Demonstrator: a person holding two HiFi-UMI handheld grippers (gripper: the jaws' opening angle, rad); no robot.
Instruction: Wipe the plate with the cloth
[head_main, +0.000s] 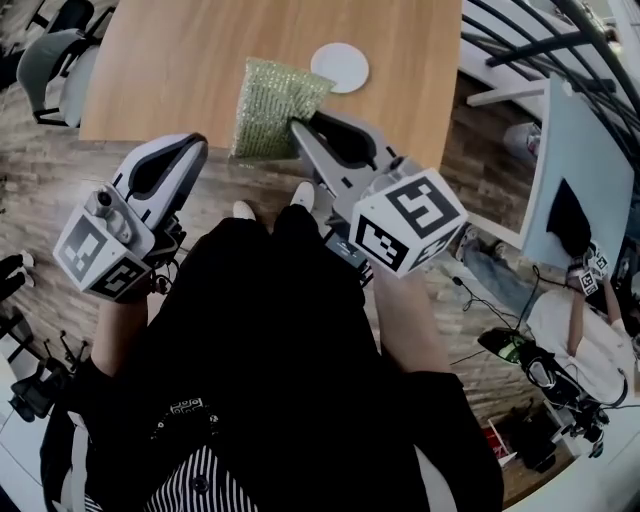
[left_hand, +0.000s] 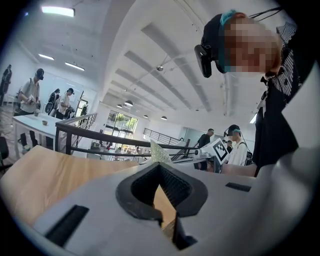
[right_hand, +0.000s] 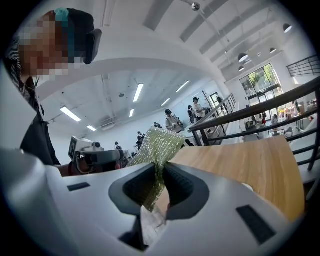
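Right hand-held gripper (right_hand: 159, 170): your jaws pinch one edge of the cloth (right_hand: 157, 145); plate (head_main: 340, 67) just beyond it on the counter (head_main: 180, 70), unwiped. Left hand-held gripper (left_hand: 160, 167): closed, empty, alongside. Risk: unsteadied, the plate may slide under your wipe.

The plate (head_main: 340, 67) lies on the table (head_main: 170, 70), right of the cloth (head_main: 272, 95).

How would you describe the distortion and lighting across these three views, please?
Head view: bent at the edges, evenly lit, round white plate washed out. Left gripper view: strong fisheye, dark corners, bright ceiling lights. Right gripper view: same fisheye; glittery green cloth sharp, background soft.
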